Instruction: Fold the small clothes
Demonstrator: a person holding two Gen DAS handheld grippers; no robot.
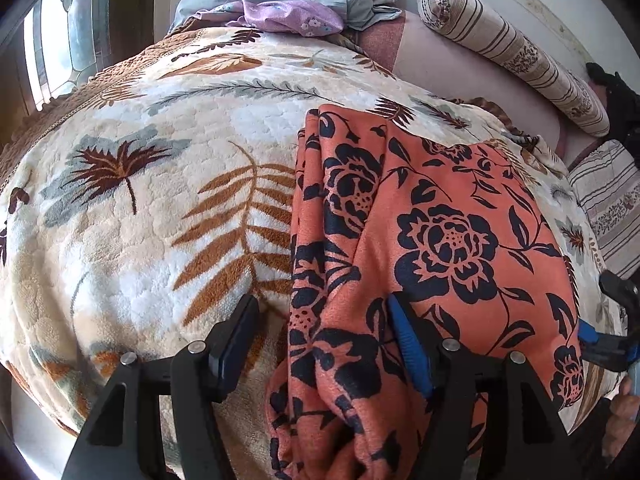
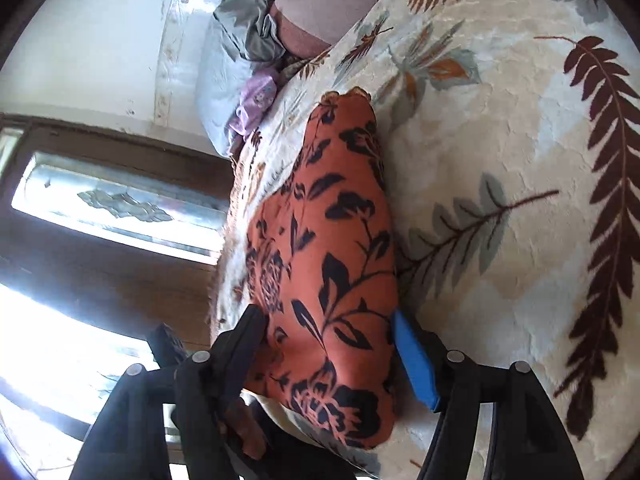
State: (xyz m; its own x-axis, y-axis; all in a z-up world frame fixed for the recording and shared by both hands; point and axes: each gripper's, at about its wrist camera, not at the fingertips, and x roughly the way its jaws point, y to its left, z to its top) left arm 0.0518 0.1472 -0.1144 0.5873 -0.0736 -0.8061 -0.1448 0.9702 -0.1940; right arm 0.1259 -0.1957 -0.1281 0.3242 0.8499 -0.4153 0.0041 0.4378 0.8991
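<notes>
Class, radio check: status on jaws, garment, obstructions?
Left gripper and right gripper jaws open, straddling orange floral garment. Garment partly folded on leaf-print blanket. Nothing obstructing.

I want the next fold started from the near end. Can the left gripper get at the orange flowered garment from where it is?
Probably yes. The left gripper is open, and the orange flowered garment lies on the leaf-print blanket between its fingers; nothing covers that near edge.
</notes>
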